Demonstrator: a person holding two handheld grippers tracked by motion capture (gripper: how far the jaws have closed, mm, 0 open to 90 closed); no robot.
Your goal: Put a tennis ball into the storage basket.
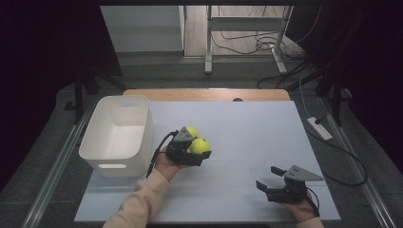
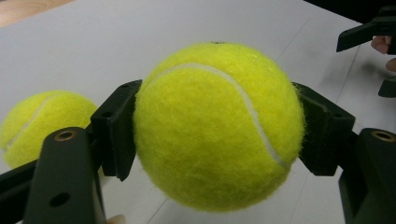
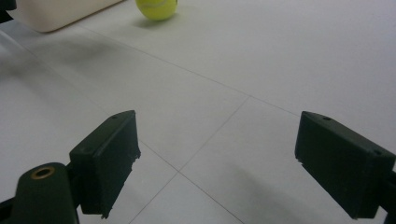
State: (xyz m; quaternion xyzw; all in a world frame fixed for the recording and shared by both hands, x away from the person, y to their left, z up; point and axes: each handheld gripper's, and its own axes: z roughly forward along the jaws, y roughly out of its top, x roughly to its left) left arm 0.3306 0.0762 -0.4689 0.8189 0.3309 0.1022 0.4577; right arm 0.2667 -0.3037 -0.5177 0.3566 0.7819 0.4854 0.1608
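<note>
Held tennis ball (image 1: 200, 145) lies right of the bin (image 1: 117, 135), before another ball (image 1: 192, 131).

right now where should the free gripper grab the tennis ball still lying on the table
Take the loose tennis ball across its widest middle, coming straight down from above. It is round, so any pair of opposite sides works, but the left gripper holding the other ball sits close on its near side and the white bin stands to its left. The right gripper is open.

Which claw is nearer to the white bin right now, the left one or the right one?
Left. The left claw, shut on a tennis ball, sits just right of the white bin. The right claw rests open far across the table, near its front right corner.
</note>
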